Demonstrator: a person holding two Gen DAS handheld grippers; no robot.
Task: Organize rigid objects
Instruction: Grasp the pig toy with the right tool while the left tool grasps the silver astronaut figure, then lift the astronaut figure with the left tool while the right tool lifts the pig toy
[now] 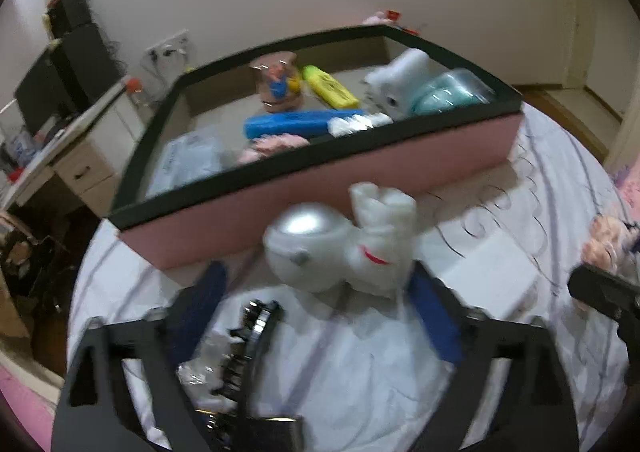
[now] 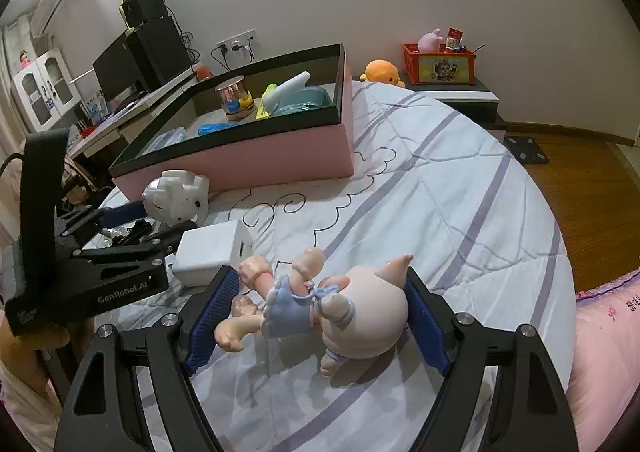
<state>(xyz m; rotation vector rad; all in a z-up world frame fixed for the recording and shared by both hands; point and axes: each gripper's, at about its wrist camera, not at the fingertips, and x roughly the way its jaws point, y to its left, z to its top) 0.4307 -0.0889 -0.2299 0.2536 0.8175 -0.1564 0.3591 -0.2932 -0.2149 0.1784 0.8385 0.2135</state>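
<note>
My left gripper (image 1: 312, 308) hangs over the near left part of the bed (image 2: 460, 187), jaws spread wide, nothing between the pads pressing. Just ahead of them lies the white figurine (image 1: 340, 248), a rounded silvery-white head with a pale body, resting on the quilt close against the pink box's (image 1: 320, 207) front wall. In my left view the figurine sits more toward the right pad than the left, so the jaws are not yet centred on it; whether the right pad touches it I cannot tell through the blur. A dark hair clip (image 1: 248, 348) lies on the quilt between my left fingers, nearer the camera.

Moving right, a white block (image 2: 212, 248) rests on the quilt between my two grippers.

My right gripper (image 2: 316, 316) also stands released, and the pig doll (image 2: 320, 304) lies between its blue pads (image 2: 212, 320). The doll's long axis runs across the jaws, legs toward the left pad, big round head toward the right pad. The head looks close to or against the right pad; the legs look just clear of the left one. I judge closing here would pinch it end to end.

The box stands beyond, toward the bed's far left edge, already holding several things, and is nearer my left gripper.
</note>
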